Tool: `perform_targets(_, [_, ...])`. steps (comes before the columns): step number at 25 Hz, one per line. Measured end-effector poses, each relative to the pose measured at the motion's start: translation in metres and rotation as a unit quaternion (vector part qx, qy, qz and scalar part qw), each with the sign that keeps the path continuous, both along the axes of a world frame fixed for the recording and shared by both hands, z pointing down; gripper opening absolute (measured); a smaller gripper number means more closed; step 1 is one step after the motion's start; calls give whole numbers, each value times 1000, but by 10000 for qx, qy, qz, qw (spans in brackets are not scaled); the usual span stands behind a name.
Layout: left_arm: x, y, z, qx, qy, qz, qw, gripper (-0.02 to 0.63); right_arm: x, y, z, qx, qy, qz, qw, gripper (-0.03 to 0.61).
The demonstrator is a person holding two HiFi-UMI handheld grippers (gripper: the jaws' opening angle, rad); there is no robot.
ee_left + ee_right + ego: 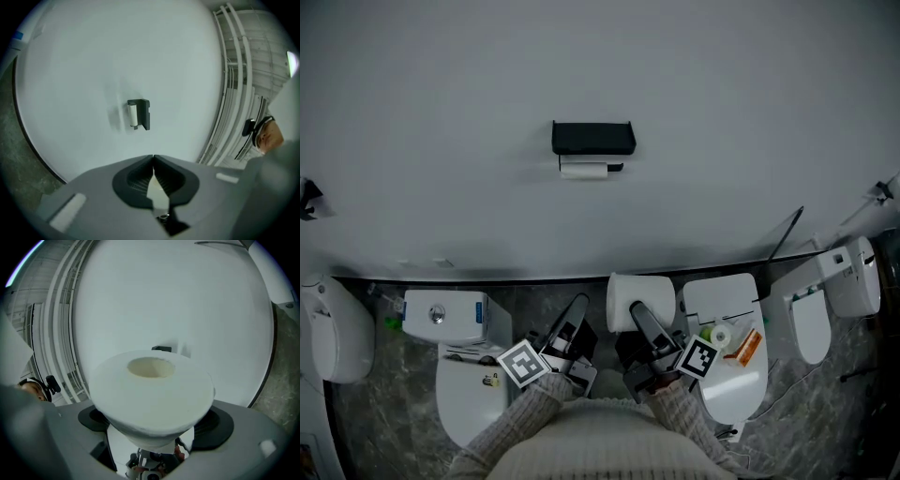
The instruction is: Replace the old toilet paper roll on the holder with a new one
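Head view: black holder (593, 138) mounted on grey wall (441, 141); thin old roll (583, 170) hanging just beneath it. Left gripper (579, 303) and right gripper (642, 319) side by side at bottom centre, well apart from holder. New roll (628, 292) in right gripper. White toilets (469, 403) on stone floor (384, 412).

Left gripper view: jaws pressed together, nothing between them; holder (144, 114) and old roll (133, 115) ahead on wall.

Right gripper view: jaws spread wide, clamped on new roll (151, 394), core hole uppermost; holder (161, 348) showing just above it.
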State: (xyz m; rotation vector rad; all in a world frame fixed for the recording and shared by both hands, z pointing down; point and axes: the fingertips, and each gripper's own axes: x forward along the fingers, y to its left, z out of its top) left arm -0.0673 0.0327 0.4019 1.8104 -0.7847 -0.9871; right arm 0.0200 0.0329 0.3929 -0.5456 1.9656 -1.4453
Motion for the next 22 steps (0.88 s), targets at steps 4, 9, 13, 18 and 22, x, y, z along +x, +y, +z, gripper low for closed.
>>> perform_targets(4, [-2, -24, 2, -32, -116, 2, 9999, 9, 0, -23, 8, -164, 43, 39, 9998, 500])
perform_targets(9, [-7, -54, -2, -15, -39, -166, 9999, 9, -1, -57, 8, -165, 92, -120, 9997, 500])
perform_targets(13, [-10, -81, -5, 17, -13, -345, 9994, 9, -3, -88, 3, -128, 63, -305, 9994, 500])
perform_targets(18, [-15, -112, -8, 35, 158, -613, 9980, 9, -8, -119, 0, -95, 38, -560, 9984, 500])
perform_targets(22, [-20, -132, -9, 94, 227, -821, 9963, 9, -10, -138, 3, -85, 46, -736, 9972, 500])
